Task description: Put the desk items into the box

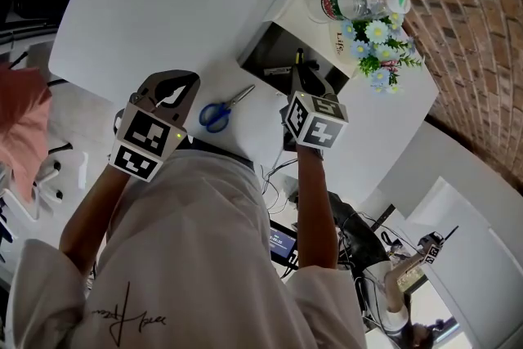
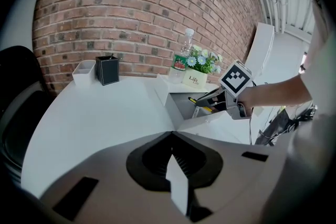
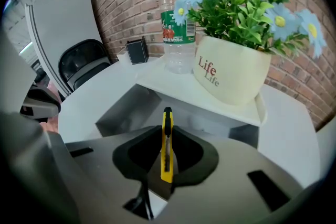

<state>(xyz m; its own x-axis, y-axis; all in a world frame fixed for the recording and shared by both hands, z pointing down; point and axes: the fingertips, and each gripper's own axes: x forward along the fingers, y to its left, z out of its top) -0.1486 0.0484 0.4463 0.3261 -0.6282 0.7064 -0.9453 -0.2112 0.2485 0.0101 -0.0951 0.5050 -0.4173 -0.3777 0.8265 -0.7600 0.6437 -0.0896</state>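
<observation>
holds slim yellow plastic utility knife (image 3: pixel 166 157) in clamped fingers of right gripper (image 3: pixel 167 139), over open white box (image 1: pixel 276 53). left gripper (image 2: pixel 173 165) fingers pressed together. blue-handled scissors (image 1: pixel 219 114) flat on white counter (image 1: pixel 163 4).

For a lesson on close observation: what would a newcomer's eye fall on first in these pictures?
A yellow utility knife, pinched in the right gripper, sits at the mouth of the open white box. Just behind, on the box's opened lid by the brick wall, stand a cream pot of blue flowers and a water bottle. Blue-handled scissors lie on the white table.
</observation>
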